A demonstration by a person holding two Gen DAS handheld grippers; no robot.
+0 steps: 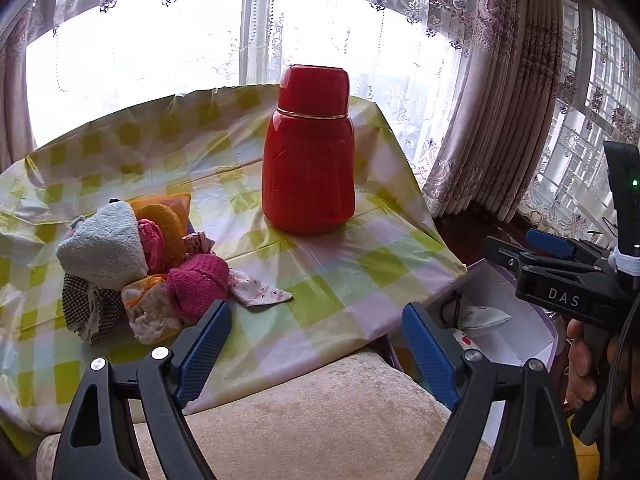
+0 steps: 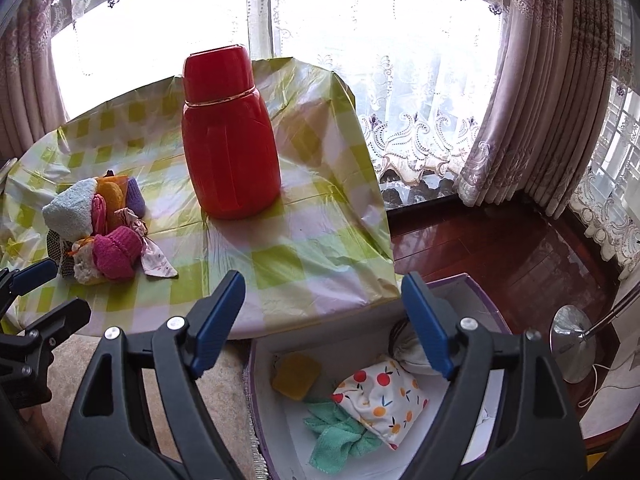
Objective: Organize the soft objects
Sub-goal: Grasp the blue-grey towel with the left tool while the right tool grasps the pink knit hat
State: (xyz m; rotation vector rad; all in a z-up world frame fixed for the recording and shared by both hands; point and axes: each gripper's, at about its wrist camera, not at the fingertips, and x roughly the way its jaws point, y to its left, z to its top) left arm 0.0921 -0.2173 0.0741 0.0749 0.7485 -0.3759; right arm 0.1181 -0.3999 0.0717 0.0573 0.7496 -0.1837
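A heap of soft things (image 1: pixel 132 264) lies on the checked tablecloth (image 1: pixel 328 280) at the left: a grey towel, orange and pink knits, a pink sock (image 1: pixel 198 284), patterned cloths. The same heap (image 2: pixel 100 236) shows in the right wrist view. My left gripper (image 1: pixel 316 344) is open and empty, its left finger just in front of the heap. My right gripper (image 2: pixel 324 324) is open and empty above a white box (image 2: pixel 476 432) that holds a fruit-print pouch (image 2: pixel 384 400), a teal cloth (image 2: pixel 340 436), a yellow sponge (image 2: pixel 296 374) and a white bundle.
A tall red flask (image 1: pixel 308 152) stands mid-table. The box (image 1: pixel 520 340) sits beside the table's right edge, on a beige cushion (image 1: pixel 320 420). Curtains and bright windows lie behind. A dark wooden floor (image 2: pixel 520 248) and a metal lamp base (image 2: pixel 572 344) are at the right.
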